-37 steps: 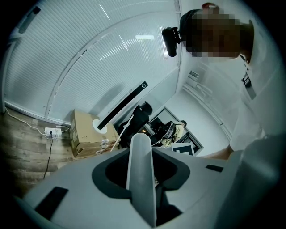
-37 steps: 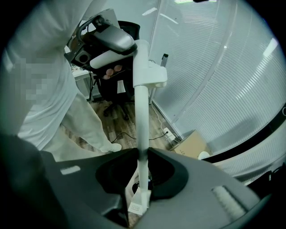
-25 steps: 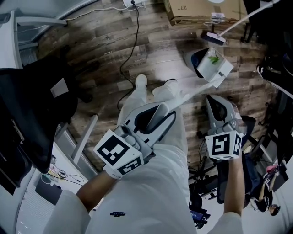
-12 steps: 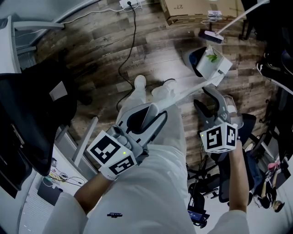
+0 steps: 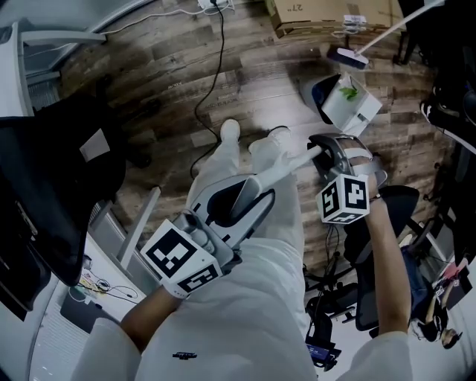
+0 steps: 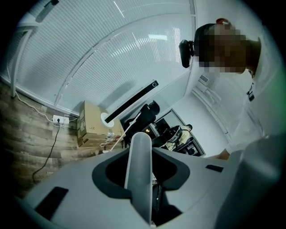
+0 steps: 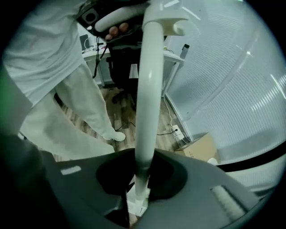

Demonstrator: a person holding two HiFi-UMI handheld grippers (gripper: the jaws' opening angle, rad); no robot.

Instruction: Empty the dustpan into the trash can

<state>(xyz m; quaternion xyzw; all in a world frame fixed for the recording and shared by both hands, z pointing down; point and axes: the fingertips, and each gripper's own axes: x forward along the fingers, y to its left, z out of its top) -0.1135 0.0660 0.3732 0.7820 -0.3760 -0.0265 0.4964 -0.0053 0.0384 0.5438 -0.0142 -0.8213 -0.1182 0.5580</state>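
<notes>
The dustpan (image 5: 357, 111) hangs at the upper right of the head view with a green scrap (image 5: 348, 94) inside. It overlaps what looks like the trash can (image 5: 316, 93) just left of it. Its long white handle (image 5: 286, 162) slants down-left toward you. Your right gripper (image 5: 331, 152) is nearer the pan; its jaws have just been closing and seem to pinch the handle. Your left gripper (image 5: 249, 195) clamps the upper end. The cardboard box (image 5: 312, 13) reads "27".
</notes>
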